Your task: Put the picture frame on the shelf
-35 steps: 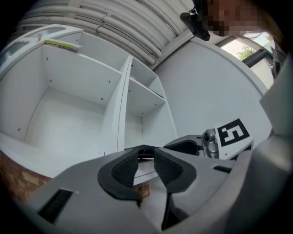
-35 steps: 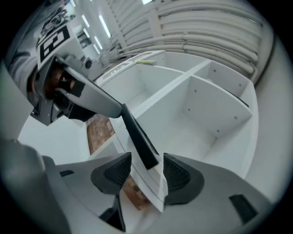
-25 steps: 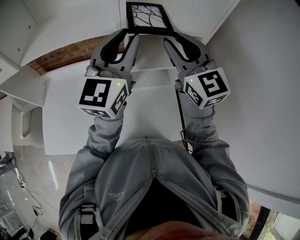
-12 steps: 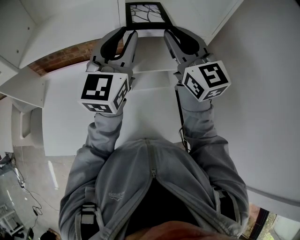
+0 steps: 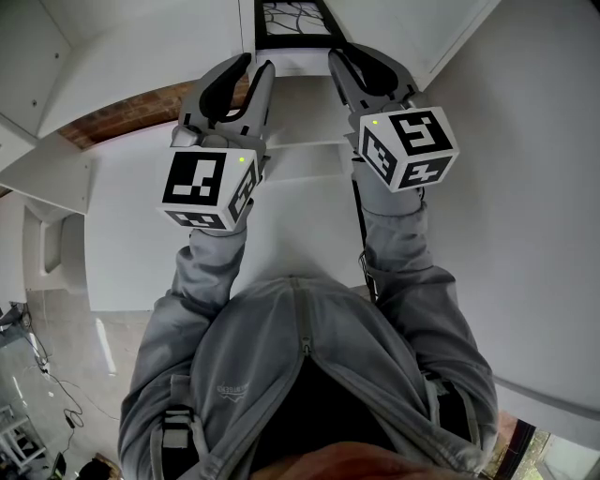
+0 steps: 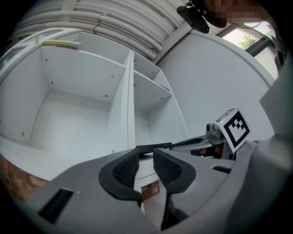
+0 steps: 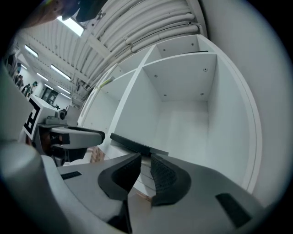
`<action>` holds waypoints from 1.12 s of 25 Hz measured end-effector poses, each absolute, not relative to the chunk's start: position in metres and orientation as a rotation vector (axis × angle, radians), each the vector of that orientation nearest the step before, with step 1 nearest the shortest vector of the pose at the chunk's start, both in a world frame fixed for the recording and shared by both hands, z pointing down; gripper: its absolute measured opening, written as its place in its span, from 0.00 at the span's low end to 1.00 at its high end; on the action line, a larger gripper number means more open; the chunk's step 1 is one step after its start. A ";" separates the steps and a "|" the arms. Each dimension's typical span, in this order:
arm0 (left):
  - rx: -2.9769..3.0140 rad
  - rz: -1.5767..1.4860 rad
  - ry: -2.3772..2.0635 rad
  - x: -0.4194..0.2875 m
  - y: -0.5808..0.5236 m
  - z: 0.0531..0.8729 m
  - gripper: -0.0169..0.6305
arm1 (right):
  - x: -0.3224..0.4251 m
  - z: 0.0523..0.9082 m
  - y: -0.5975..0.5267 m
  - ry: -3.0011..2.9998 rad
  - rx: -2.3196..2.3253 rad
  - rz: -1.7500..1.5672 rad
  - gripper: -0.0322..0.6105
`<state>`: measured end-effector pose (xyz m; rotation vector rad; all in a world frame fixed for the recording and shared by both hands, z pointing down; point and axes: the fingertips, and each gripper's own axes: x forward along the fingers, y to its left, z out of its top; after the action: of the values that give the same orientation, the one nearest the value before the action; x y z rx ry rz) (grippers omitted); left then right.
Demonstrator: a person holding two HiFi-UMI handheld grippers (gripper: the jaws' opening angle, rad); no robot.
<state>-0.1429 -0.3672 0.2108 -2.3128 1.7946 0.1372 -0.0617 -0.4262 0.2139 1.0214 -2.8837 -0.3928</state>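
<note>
Head view: picture frame [image 5: 292,21] lies flat on the shelf [image 5: 298,94], just past both tips. Left gripper [image 6: 145,165] jaws apart, right gripper [image 7: 146,169] jaws narrower. Both have just been closing, with nothing between them.

Item count:
- One black rectangular picture frame [image 5: 292,23], on the far shelf.
- Two grey hand-held grippers: left gripper [image 5: 251,67] and right gripper [image 5: 352,56].
- Two black-and-white marker cubes [image 5: 204,186], one per gripper.
- One white shelf unit [image 6: 129,91]. Four open compartments are visible, and the distorted picture edges possibly conceal more.
</note>
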 end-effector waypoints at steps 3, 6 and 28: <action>-2.313 0.136 1.801 -0.144 -0.367 0.211 0.18 | -0.064 0.214 -0.428 -2.801 1.056 -0.408 0.17; -2.314 0.123 1.809 -0.144 -0.369 0.214 0.18 | -0.067 0.215 -0.427 -2.718 1.083 -0.439 0.17; -2.285 0.078 1.845 -0.141 -0.394 0.213 0.08 | -0.069 0.216 -0.429 -2.768 1.044 -0.344 0.17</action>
<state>-0.1406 -0.3937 0.2128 -2.2847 1.8453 0.0776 -0.0690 -0.4287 0.2165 1.0444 -2.7680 -0.3444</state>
